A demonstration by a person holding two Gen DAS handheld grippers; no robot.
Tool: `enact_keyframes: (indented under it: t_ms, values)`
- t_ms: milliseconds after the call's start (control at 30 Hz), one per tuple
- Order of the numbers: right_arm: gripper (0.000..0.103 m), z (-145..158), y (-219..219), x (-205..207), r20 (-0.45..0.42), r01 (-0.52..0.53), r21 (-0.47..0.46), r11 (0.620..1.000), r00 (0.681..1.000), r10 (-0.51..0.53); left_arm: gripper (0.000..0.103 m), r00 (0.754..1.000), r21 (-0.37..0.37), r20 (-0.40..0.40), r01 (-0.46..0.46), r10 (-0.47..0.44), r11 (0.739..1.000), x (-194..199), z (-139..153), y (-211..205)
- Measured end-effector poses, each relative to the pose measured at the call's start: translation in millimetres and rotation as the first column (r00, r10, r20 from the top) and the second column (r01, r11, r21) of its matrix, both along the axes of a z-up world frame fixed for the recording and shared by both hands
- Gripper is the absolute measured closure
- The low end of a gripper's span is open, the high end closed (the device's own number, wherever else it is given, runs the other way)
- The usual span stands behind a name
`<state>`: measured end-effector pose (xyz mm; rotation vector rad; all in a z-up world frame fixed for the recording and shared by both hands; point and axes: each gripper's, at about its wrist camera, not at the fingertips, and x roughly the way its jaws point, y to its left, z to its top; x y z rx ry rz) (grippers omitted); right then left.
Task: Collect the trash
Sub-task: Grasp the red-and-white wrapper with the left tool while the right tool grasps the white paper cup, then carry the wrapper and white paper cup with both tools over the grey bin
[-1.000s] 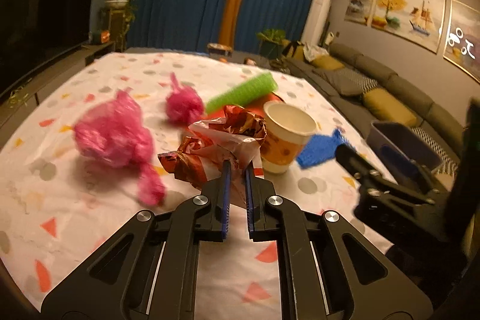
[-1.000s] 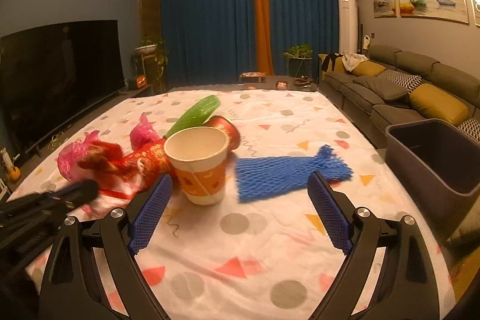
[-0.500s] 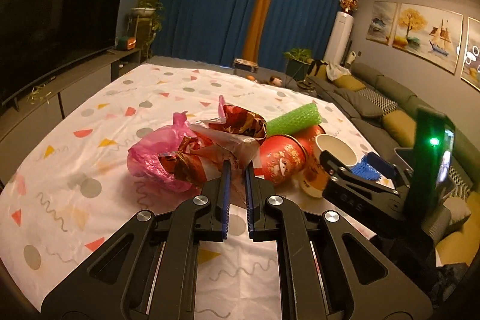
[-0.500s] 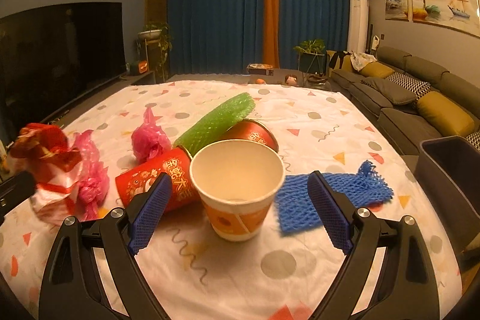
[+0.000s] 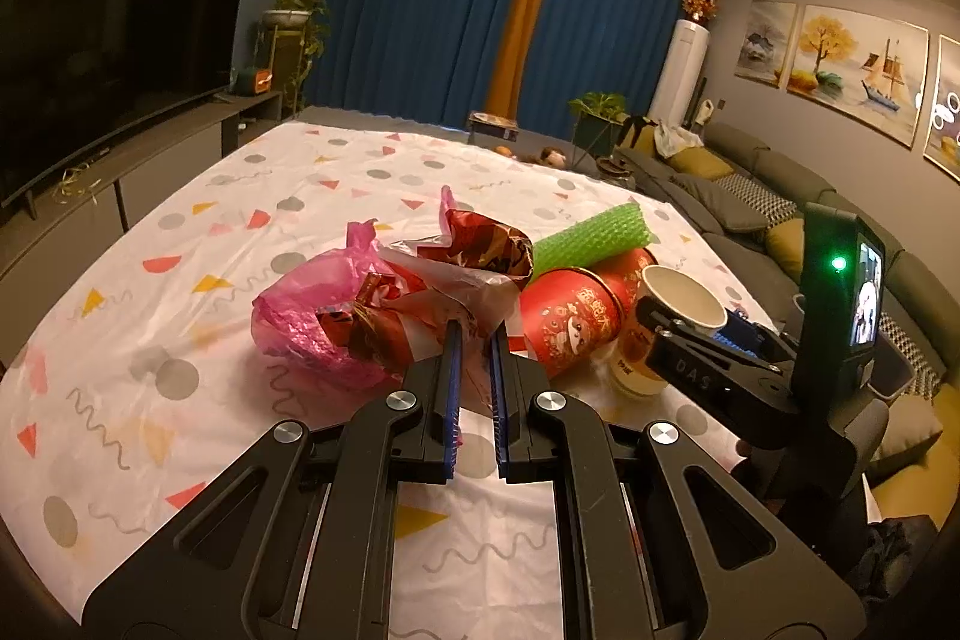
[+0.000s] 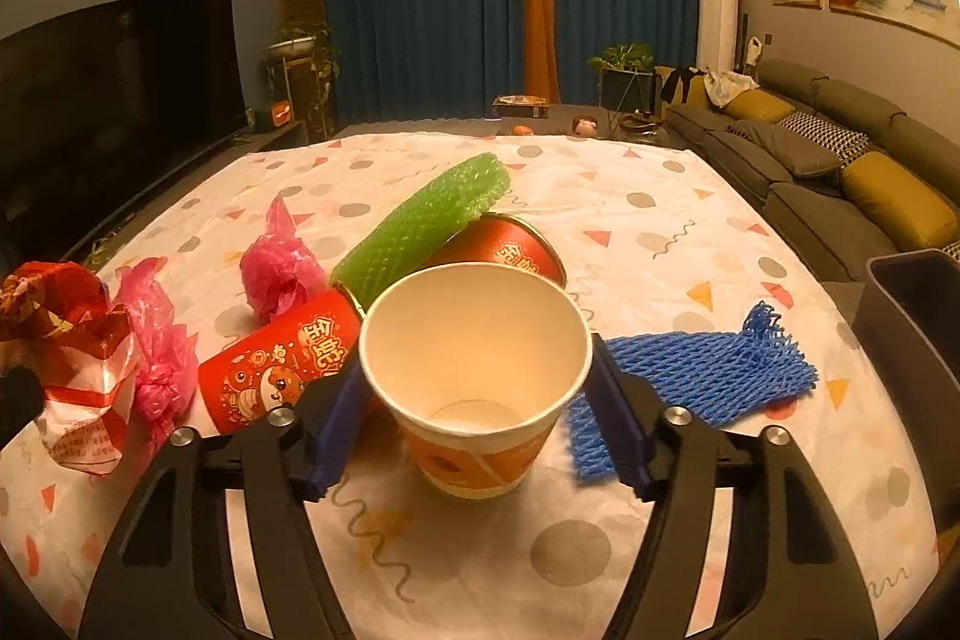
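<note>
R gripper (image 6: 474, 400) has moved in on cup (image 6: 474, 370), jaws just closing, pads at its sides, grip unsure. L gripper (image 5: 474, 340) nipped tight on wrapper (image 5: 420, 304). Bin (image 6: 912, 328) far right; cup lift next.

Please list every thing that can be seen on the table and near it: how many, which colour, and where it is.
paper cup: 1, white and orange, upright, between the right gripper's pads
red cups: 2, red, lying behind the paper cup
foam sleeve: 1, green, on the red cups
foam net: 1, blue, right of the paper cup
plastic bags: 2, pink, left side
crumpled wrapper: 1, red and white, held
bin: 1, dark, right table edge
left gripper: shut on the wrapper
right gripper: jaws just closing, pads at the paper cup's sides
</note>
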<state>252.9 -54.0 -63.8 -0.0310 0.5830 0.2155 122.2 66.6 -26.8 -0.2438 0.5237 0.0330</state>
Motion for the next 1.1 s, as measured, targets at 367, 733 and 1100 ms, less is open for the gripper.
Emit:
enact_keyframes:
  t_ms: [367, 733, 1100]
  values:
    - [0.041, 16.7, -24.5, -36.2, 0.056, -0.004, 0.040, 0.999, 0.998, 0.002, 0.095, 1.000, 0.028, 0.010, 0.013, -0.014, 1.000, -3.2, 6.6, -12.4]
    - [0.041, 29.8, -51.4, -82.1, 0.116, -0.017, 0.061, 0.998, 0.993, 0.010, 0.095, 0.998, 0.061, 0.020, 0.053, -0.055, 0.997, -12.1, 11.4, -41.8]
    - [0.041, 41.2, -82.1, -104.6, 0.159, 0.002, 0.074, 0.997, 0.987, -0.014, 0.095, 0.995, 0.088, 0.023, 0.091, -0.094, 0.992, -14.0, 13.2, -67.6]
